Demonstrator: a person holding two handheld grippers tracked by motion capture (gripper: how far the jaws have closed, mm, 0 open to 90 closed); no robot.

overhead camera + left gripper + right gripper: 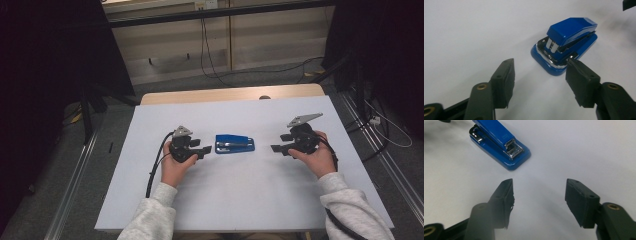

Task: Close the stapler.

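A small blue stapler (234,144) with chrome parts lies flat on the white table (240,195), midway between my two grippers. My left gripper (206,150) is just left of it, open, its tips a short gap from the stapler's end. In the left gripper view the stapler (565,43) sits just beyond the open left gripper (540,77), near the right jaw's tip. My right gripper (275,149) hovers right of the stapler, open and empty. In the right gripper view the stapler (499,141) lies up left, ahead of the open right gripper (539,200).
The white table top has a wooden strip (230,94) along its far edge. Cables (152,172) trail from both grippers toward the near edge. Beyond the table are grey floor, dark stands (92,100) and loose wires (385,125).
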